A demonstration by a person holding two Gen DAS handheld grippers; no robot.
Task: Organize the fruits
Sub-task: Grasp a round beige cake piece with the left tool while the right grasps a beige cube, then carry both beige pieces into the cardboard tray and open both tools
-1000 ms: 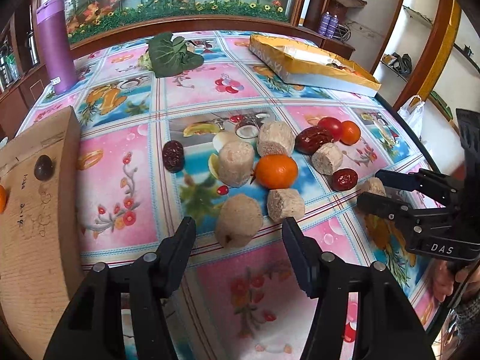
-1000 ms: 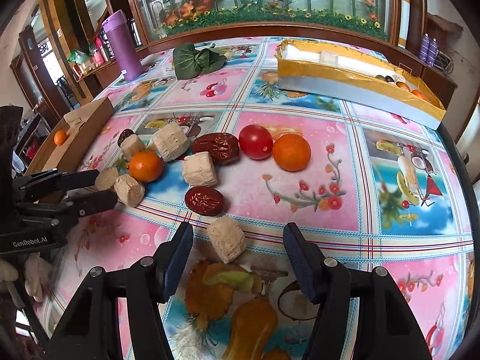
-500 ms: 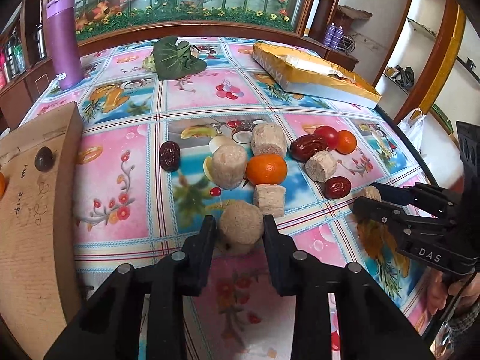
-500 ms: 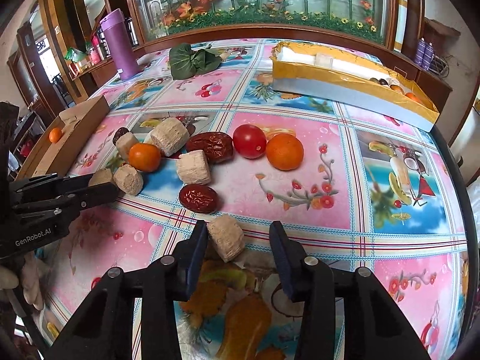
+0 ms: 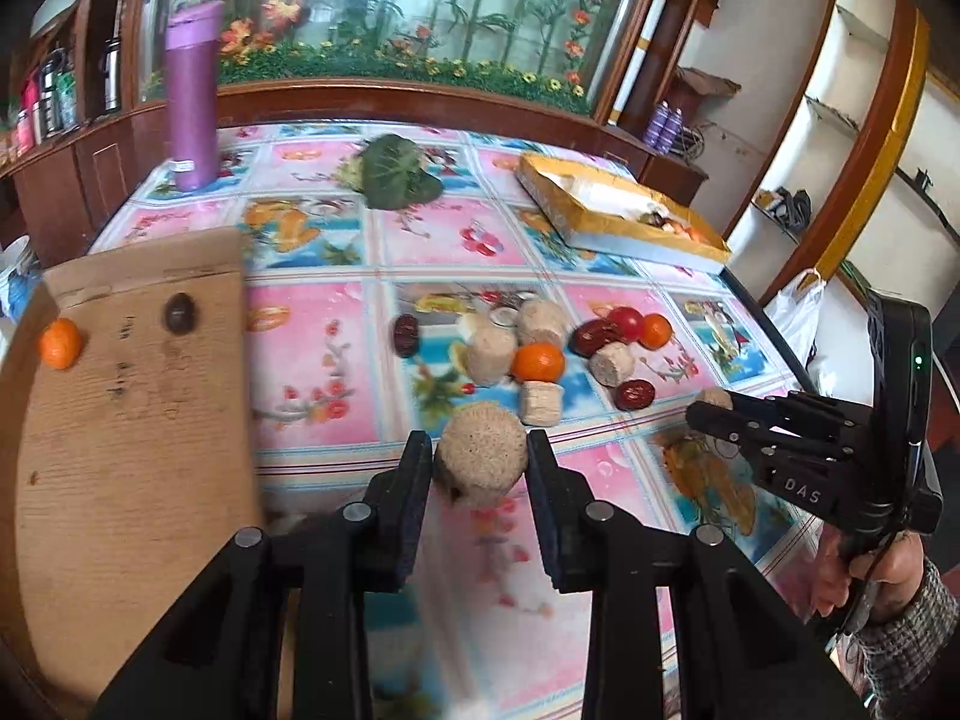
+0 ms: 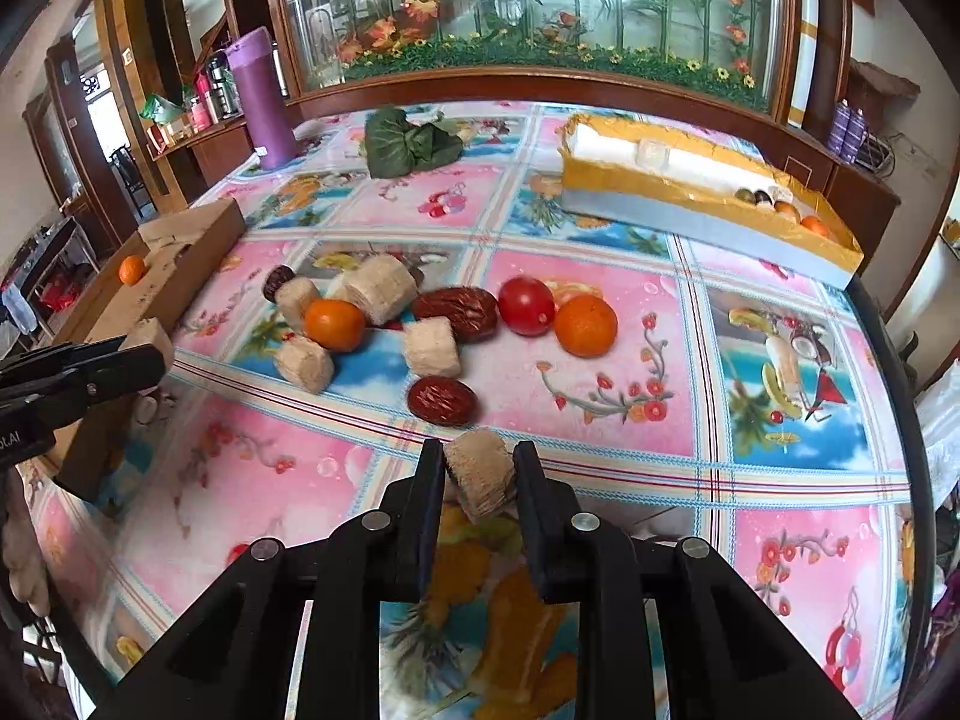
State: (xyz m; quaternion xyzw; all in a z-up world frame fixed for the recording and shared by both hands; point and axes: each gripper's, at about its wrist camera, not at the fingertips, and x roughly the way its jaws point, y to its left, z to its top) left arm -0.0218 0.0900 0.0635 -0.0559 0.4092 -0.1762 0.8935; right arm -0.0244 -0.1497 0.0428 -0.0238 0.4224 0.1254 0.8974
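My left gripper [image 5: 480,468] is shut on a round beige chunk [image 5: 482,461] and holds it above the tablecloth. My right gripper [image 6: 479,480] is shut on a smaller beige chunk [image 6: 480,474], also lifted. On the table lie more beige chunks [image 6: 429,348], an orange [image 6: 585,325], a mandarin [image 6: 333,324], a tomato [image 6: 526,306] and red dates [image 6: 442,401]. A brown cardboard box [image 5: 138,396] at the left holds a small orange [image 5: 60,343] and a dark fruit [image 5: 179,313]. A yellow tray [image 6: 690,204] at the back right holds several fruits.
A purple bottle [image 5: 192,96] stands at the back left. A green leaf bundle [image 5: 393,171] lies at the back middle. The right gripper shows in the left wrist view [image 5: 708,408]; the left one shows in the right wrist view [image 6: 144,354]. The table edge runs along the right.
Both grippers have closed on their beige chunks and lifted them off the table. The left gripper has swung left, toward the cardboard box.
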